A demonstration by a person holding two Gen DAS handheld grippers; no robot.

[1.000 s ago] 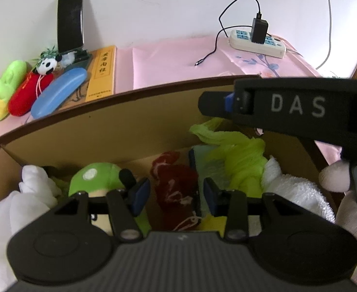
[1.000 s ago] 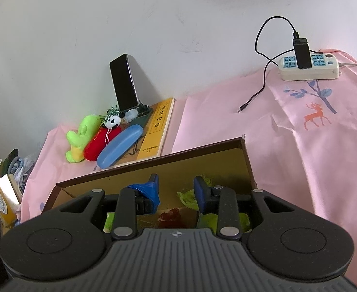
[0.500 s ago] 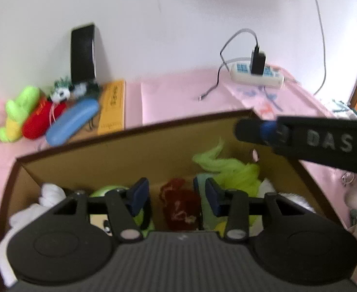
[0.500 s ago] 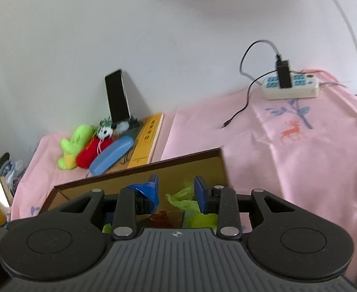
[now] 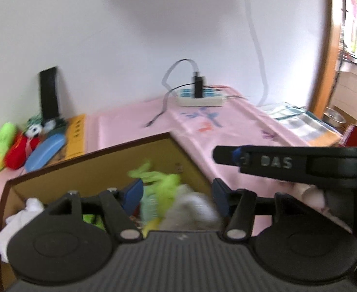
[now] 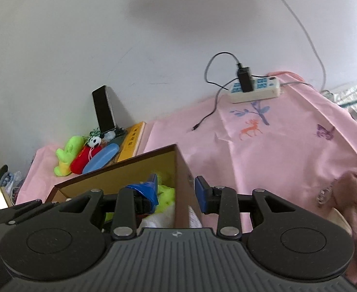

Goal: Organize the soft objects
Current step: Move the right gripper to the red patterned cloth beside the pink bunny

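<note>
An open cardboard box on the pink tablecloth holds soft things: a white cloth, a lime-green cloth and a white towel. My left gripper hovers above the box's right half, its jaws opening with nothing pressed between them. My right gripper hangs over the box's right wall, jaws opening and holding nothing. In the left wrist view the right gripper reaches in from the right edge. A pink plush toy lies on the cloth to the right of the box.
Against the back wall stand a phone, a yellow book, a blue case, and green, red and panda plush toys. A power strip with a charger and cable sits at the back right.
Both grippers have drawn back and risen from the box, and both views have swung right. The left jaws stand much wider. The pink plush has come into the right wrist view.
</note>
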